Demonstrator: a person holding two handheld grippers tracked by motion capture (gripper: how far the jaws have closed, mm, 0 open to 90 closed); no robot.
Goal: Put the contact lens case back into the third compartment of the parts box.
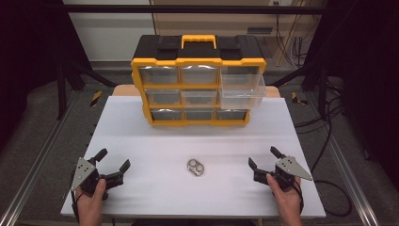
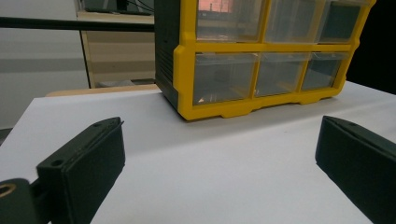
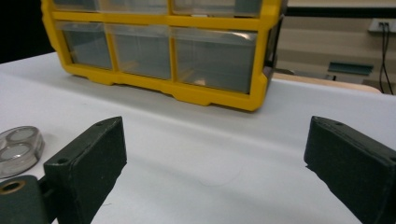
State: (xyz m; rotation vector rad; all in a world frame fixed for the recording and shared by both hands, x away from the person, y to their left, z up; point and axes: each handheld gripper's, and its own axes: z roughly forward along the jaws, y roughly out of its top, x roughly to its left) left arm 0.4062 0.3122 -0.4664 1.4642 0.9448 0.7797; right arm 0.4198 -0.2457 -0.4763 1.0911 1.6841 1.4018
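Note:
A yellow and black drawer cabinet (image 1: 198, 80) stands at the back of the white table (image 1: 150, 146); its top right clear drawer (image 1: 242, 87) is pulled out. A small clear case with two round cells (image 1: 195, 167) lies on the table's front middle and sits at the left edge of the right gripper view (image 3: 16, 150). My left gripper (image 1: 113, 159) rests at the front left, open and empty, and faces the cabinet (image 2: 261, 56). At the front right my right gripper (image 1: 264, 157) stands open with bare table between its jaws, right of the case.
Black frame posts and metal rails flank the table. Cables lie on the floor at the right (image 1: 324, 122). A wooden board edge (image 3: 322, 81) shows behind the cabinet (image 3: 163, 51).

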